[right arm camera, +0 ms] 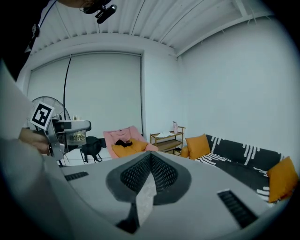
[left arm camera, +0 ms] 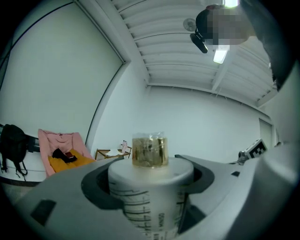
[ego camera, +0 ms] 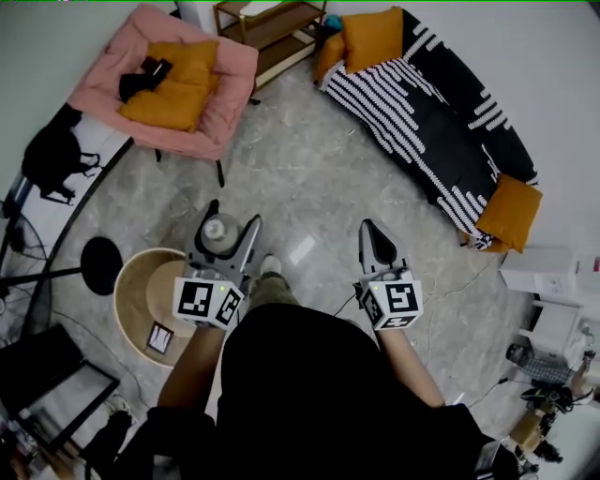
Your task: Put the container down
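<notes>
1. Container (left arm camera: 149,190): white cylinder with printed graduation marks and a clear gold-tinted cap. It sits between the left gripper's jaws, held off the ground.
2. Left gripper (ego camera: 229,227): jaws pinch the container's body from both sides. In the head view the cap end faces up at the camera.
3. Position: in the head view the container hangs over the grey floor (ego camera: 309,178), just beside the rim of the round wooden table (ego camera: 131,281) and not touching it.
4. Right gripper (ego camera: 371,236): jaws pressed together with nothing between them, held out at about the same height as the left and well apart from the container.
5. Table: a small dark item (ego camera: 160,337) lies on the near edge.
6. Surroundings: pink chair (ego camera: 225,112) with an orange cushion (ego camera: 173,89) ahead-left, wooden shelf (ego camera: 274,28) at the far wall, black-and-white striped sofa (ego camera: 441,122) ahead-right.
</notes>
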